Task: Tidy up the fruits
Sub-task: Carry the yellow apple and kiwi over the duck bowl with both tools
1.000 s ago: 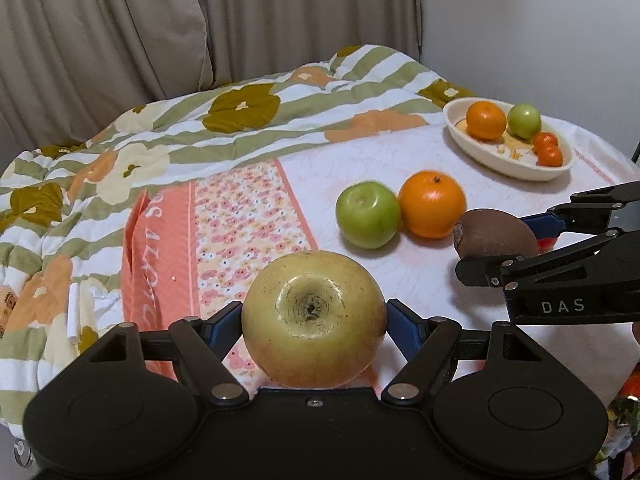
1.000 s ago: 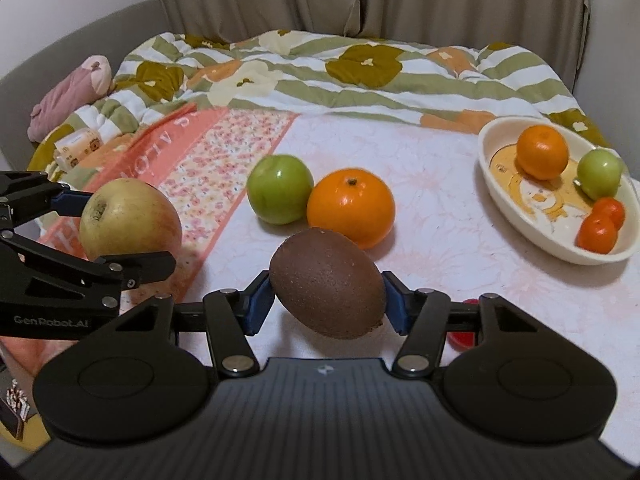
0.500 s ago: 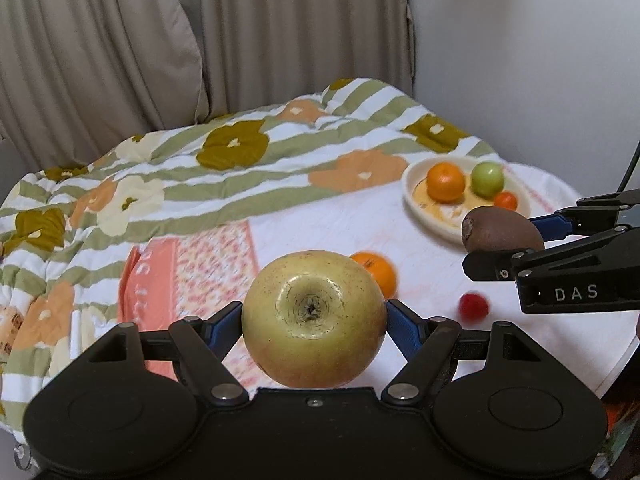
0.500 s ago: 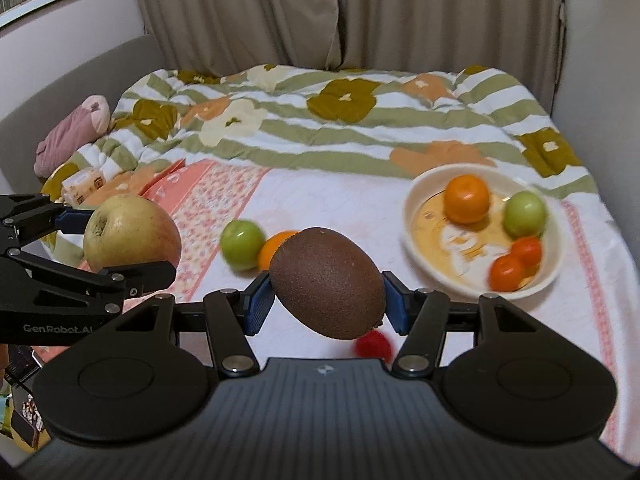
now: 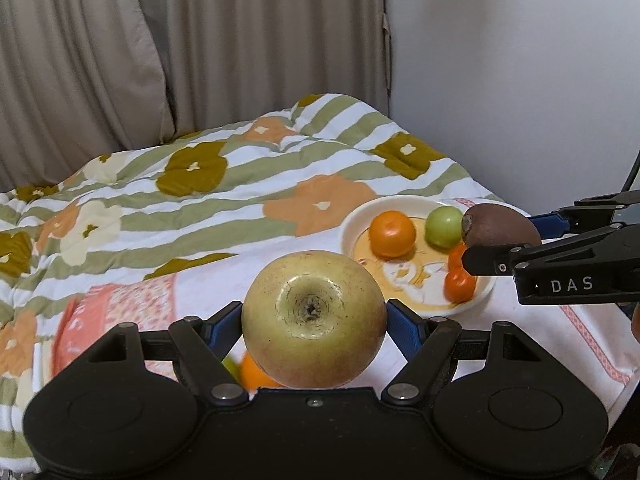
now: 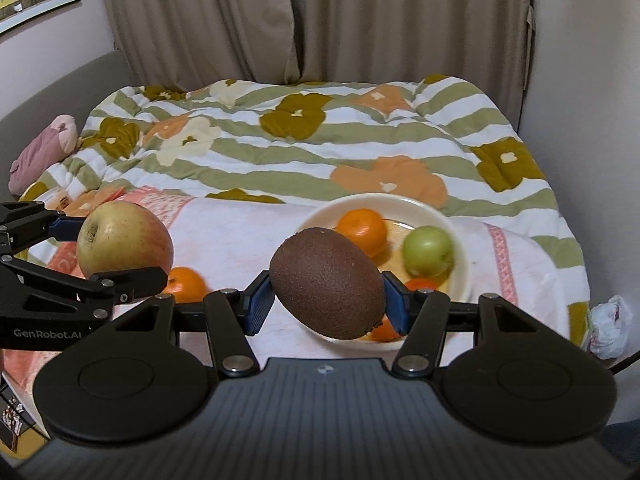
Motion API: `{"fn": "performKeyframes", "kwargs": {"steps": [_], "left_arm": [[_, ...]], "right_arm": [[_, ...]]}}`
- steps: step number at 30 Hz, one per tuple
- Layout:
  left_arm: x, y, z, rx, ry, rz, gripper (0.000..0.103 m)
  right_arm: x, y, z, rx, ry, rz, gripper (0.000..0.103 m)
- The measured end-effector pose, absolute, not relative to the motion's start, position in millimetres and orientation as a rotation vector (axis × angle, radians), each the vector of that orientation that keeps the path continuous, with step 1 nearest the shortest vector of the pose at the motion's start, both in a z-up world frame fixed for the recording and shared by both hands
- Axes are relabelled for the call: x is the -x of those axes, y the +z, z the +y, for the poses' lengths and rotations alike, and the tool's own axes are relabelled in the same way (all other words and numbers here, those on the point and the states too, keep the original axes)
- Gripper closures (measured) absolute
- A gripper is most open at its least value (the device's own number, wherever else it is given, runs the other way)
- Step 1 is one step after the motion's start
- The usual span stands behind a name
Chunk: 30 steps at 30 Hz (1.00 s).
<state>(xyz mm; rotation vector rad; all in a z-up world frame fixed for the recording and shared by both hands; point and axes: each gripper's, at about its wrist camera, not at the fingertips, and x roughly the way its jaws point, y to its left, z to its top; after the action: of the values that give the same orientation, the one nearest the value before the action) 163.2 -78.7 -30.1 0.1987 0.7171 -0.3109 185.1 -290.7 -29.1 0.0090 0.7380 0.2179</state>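
Your left gripper [image 5: 314, 322] is clamped on a yellow-green apple [image 5: 314, 318], its blue pads pressing both sides, the stem end facing the camera. Your right gripper [image 6: 327, 300] is clamped on a brown kiwi [image 6: 327, 283], which sits tilted between its pads. Both fruits are held in the air above the bed.

The white bowl [image 6: 454, 236] rests on the white cloth [image 6: 248, 236] directly ahead of your right gripper. It contains an orange [image 6: 362, 230], a green apple [image 6: 427, 250] and two small red-orange fruits [image 5: 459, 285]. In the right wrist view the kiwi overlaps the bowl's near rim.

A second orange [image 6: 185, 284] lies on the cloth below your left gripper, well apart from the bowl. A striped floral quilt [image 6: 304, 148] covers the bed behind the cloth
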Motion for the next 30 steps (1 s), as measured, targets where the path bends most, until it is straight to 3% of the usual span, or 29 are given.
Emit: {"fn": "performKeyframes", "kwargs": {"steps": [30], "left_arm": [[-254, -114, -195, -0.326, -0.376, 0.831, 0.023]], "right_arm": [[-246, -82, -389, -0.053, 0.193, 0.814, 0.031]]}}
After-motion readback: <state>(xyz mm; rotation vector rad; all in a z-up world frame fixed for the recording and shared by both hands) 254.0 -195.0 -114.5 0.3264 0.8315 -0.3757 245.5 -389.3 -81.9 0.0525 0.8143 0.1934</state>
